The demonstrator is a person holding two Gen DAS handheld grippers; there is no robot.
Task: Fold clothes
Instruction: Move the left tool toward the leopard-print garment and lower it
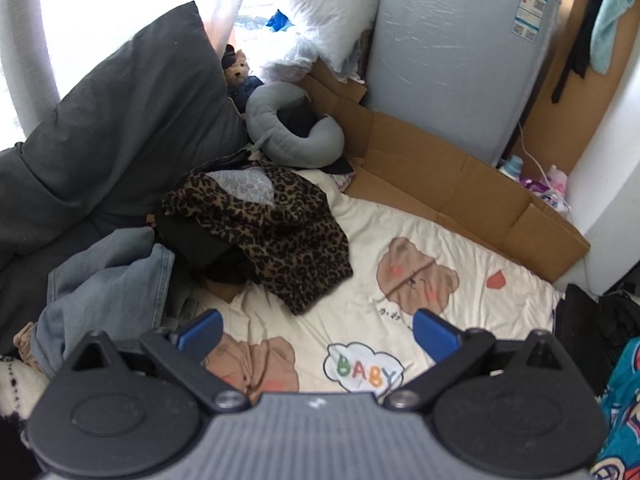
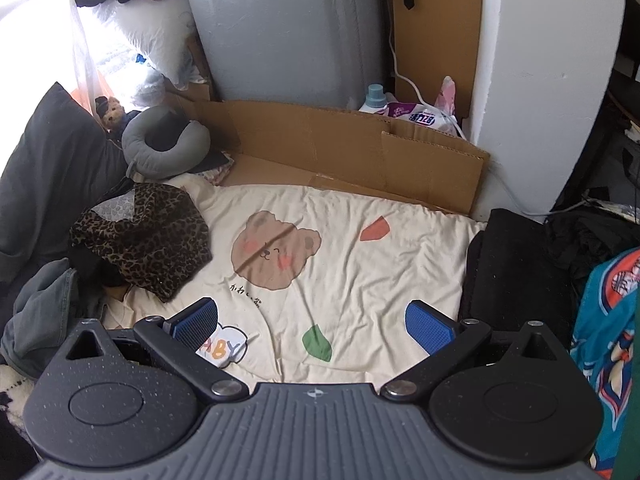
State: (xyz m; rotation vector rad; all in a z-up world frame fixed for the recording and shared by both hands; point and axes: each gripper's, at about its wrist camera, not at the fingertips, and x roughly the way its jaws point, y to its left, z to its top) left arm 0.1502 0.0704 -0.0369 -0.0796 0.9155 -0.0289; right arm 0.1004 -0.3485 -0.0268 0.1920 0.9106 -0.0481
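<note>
A crumpled leopard-print garment [image 1: 276, 232] [image 2: 148, 236] lies on a cream bear-print sheet [image 1: 440, 312] [image 2: 360, 272], partly over a black garment [image 1: 200, 244]. Crumpled blue jeans [image 1: 104, 292] [image 2: 40, 312] lie to its left. A folded black garment [image 2: 516, 264] [image 1: 580, 320] rests at the sheet's right edge. My left gripper [image 1: 318, 330] hovers open above the sheet, just short of the leopard garment. My right gripper [image 2: 314, 326] also stands open over the bare sheet, nothing between its fingers.
Dark grey pillows [image 1: 120, 120] line the left. A grey neck pillow [image 1: 288, 124] and a teddy bear [image 1: 238, 70] sit behind the clothes. Flattened cardboard [image 2: 352, 152] and a grey appliance [image 2: 288, 28] border the far side. A teal patterned cloth [image 2: 608, 340] hangs at the right.
</note>
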